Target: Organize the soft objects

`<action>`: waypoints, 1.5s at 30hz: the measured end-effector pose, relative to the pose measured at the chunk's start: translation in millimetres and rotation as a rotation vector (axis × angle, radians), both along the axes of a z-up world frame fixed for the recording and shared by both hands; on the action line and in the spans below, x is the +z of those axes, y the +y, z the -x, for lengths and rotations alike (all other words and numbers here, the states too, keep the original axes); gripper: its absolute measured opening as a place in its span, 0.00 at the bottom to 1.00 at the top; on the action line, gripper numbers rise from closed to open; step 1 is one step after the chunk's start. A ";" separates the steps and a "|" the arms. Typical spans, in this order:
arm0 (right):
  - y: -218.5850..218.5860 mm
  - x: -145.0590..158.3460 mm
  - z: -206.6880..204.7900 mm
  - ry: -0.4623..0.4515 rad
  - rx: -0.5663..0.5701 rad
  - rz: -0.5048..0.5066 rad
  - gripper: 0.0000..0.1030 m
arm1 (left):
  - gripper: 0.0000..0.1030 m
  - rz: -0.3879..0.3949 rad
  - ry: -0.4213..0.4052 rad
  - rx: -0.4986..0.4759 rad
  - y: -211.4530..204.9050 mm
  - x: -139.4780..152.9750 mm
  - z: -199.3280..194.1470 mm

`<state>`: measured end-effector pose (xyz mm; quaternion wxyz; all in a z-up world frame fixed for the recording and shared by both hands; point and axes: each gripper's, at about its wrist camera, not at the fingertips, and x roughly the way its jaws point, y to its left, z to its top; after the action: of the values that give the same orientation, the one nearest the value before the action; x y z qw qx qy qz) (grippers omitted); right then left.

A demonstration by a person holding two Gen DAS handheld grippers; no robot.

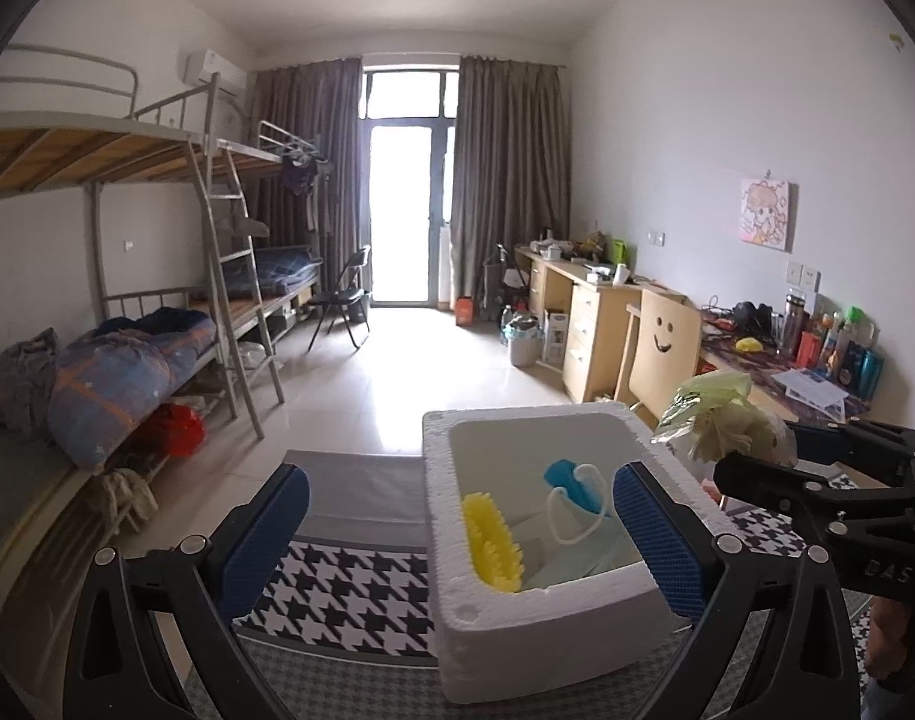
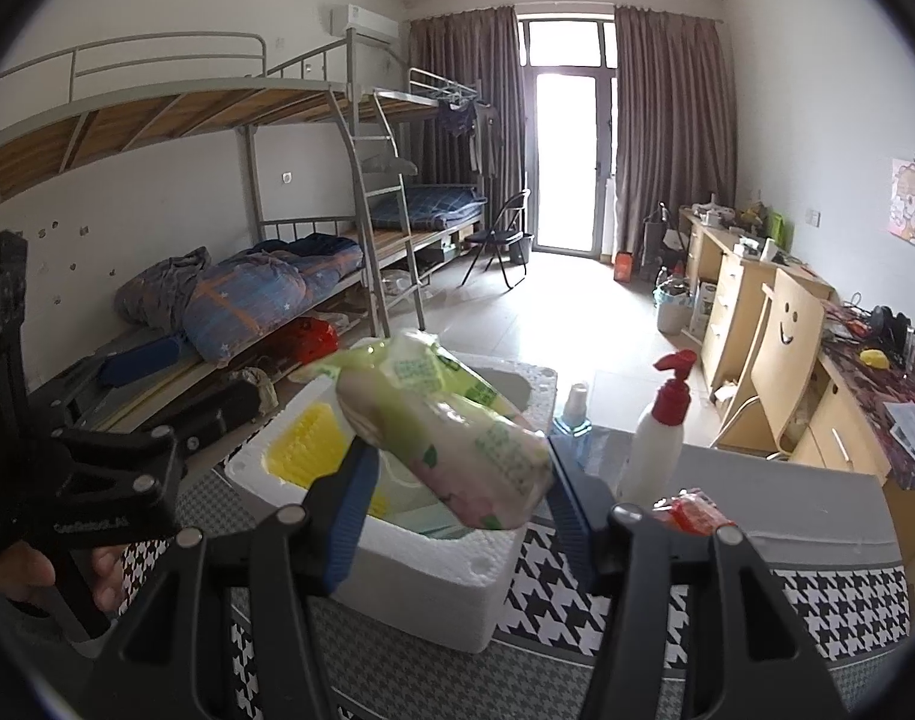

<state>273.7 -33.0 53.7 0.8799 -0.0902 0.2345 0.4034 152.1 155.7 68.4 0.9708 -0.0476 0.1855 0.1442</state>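
Note:
A white foam box (image 1: pixel 553 630) stands on a houndstooth table cloth (image 1: pixel 349 594). In it lie a yellow bristly piece (image 1: pixel 493 546), a blue piece with a white loop (image 1: pixel 571 486) and a pale mask. My left gripper (image 1: pixel 457 534) is open wide in front of the box, its pads touching nothing. My right gripper (image 2: pixel 457 480) is shut on a soft green-and-pink tissue pack (image 2: pixel 445 438), held tilted above the foam box (image 2: pixel 427 576). In the left wrist view the tissue pack (image 1: pixel 727 420) hangs beyond the box's right rim, in the right gripper (image 1: pixel 751 456).
On the table right of the box stand a white pump bottle with a red top (image 2: pixel 655 438) and a small blue bottle (image 2: pixel 574 414); a red packet (image 2: pixel 691 510) lies beside them. A hand (image 2: pixel 37 570) holds the left gripper (image 2: pixel 181 384). Bunk beds line the left wall, desks the right.

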 end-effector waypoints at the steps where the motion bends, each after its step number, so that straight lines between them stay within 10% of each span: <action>1: 0.7 -0.8 -0.6 0.003 -0.001 0.001 0.59 | 0.99 -0.002 0.003 0.002 0.9 -0.6 1.3; 22: 28.1 -16.7 -28.9 0.094 0.009 0.031 0.59 | 0.99 0.010 0.017 0.068 19.9 -12.1 18.4; 45: 8.8 -14.4 -17.8 0.057 -0.013 0.018 0.88 | 0.99 0.013 0.015 0.034 10.1 -13.6 18.3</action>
<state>291.5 -24.2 39.3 0.8746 -0.0850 0.2637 0.3979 133.8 165.9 54.8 0.9664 -0.0562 0.1930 0.1599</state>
